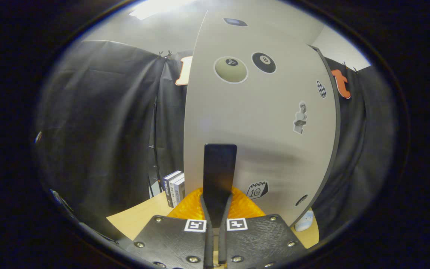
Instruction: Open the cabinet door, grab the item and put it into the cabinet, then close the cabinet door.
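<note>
The hand-held gripper (218, 209) is squeezed tight on the dark handle (219, 175) of the cabinet door (267, 112). The door looks partly swung. I cannot tell if the item is inside yet.

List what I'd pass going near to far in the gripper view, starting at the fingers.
Gripper fingers shut on the black handle → orange mat on the table → cabinet door → black cloth wall.

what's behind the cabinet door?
Hidden: the door covers the cabinet's inside. Past its edge, boxes stand on the table. Gripper is shut on the handle.
</note>
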